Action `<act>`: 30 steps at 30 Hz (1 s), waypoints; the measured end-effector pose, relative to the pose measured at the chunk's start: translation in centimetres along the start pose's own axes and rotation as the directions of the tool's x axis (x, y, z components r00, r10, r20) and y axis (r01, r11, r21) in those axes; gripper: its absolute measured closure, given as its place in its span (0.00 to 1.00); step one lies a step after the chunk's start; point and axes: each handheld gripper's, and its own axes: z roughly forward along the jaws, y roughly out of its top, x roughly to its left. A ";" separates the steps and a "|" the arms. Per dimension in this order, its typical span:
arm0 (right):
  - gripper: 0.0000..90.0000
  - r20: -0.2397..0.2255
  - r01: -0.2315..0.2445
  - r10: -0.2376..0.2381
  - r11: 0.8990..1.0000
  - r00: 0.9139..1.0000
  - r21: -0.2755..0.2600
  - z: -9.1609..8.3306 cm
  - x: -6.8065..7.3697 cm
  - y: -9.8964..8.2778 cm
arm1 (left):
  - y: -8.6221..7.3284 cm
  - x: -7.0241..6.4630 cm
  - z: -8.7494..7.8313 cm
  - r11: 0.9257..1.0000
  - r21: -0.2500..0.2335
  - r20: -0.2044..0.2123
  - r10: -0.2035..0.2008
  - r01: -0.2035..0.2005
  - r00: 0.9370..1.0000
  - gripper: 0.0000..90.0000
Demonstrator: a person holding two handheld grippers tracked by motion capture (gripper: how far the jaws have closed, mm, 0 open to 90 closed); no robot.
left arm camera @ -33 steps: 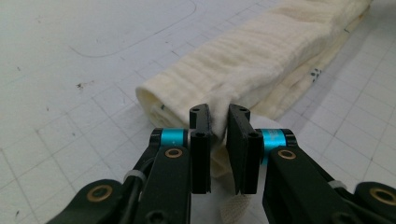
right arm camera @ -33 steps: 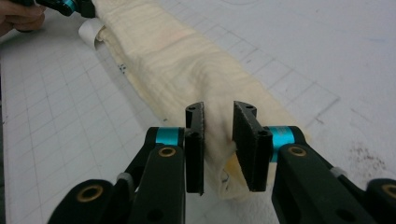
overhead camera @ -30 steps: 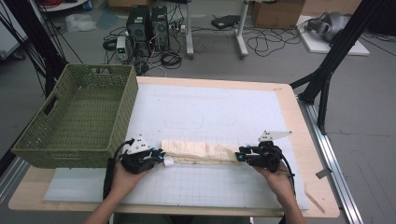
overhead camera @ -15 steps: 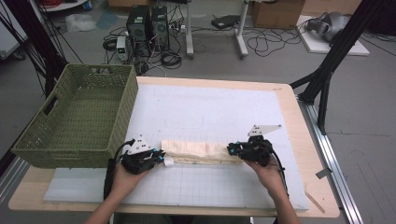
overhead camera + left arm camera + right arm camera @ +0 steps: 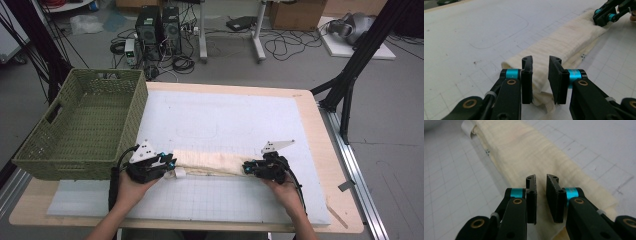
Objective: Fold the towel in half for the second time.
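So the cream cloth (image 5: 212,163) is folded into a long narrow strip, lying flat near the front of the white gridded mat (image 5: 225,120), running left to right. The left gripper (image 5: 170,167) sits at its left end, where a small white tag pokes out, and the right gripper (image 5: 248,169) sits at its right end.

In the left gripper view the cloth (image 5: 564,47) runs away from the jaws, and the left gripper (image 5: 540,80) has its jaws parted a little after just opening a bit; fabric lies in the gap, but the pads don't look to be pinching it. In the right gripper view the right gripper (image 5: 540,200) has a narrow gap over the cloth (image 5: 529,157), again not clearly clamped.

There's lots of bare mat behind the strip and some in front. The green wicker basket (image 5: 82,125) hugs the table's left edge, just beside the left hand (image 5: 131,187). The right side is free out to the wooden table (image 5: 330,150) edge.
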 end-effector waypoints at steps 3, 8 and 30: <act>0.88 -0.005 0.015 -0.015 0.999 1.000 -0.042 -0.4 0.4 0.9 | 0.6 -0.1 1.0 1.000 0.003 0.013 -0.001 0.001 1.000 0.86; 0.90 -0.021 0.042 -0.043 0.998 0.999 -0.053 0.2 1.1 2.4 | 1.0 -0.9 3.0 1.000 0.015 0.036 -0.002 0.001 0.999 0.88; 0.94 -0.027 0.048 -0.047 0.997 0.999 0.065 1.2 0.4 0.4 | -1.3 -0.7 3.9 0.988 0.156 0.053 0.006 -0.015 0.999 0.93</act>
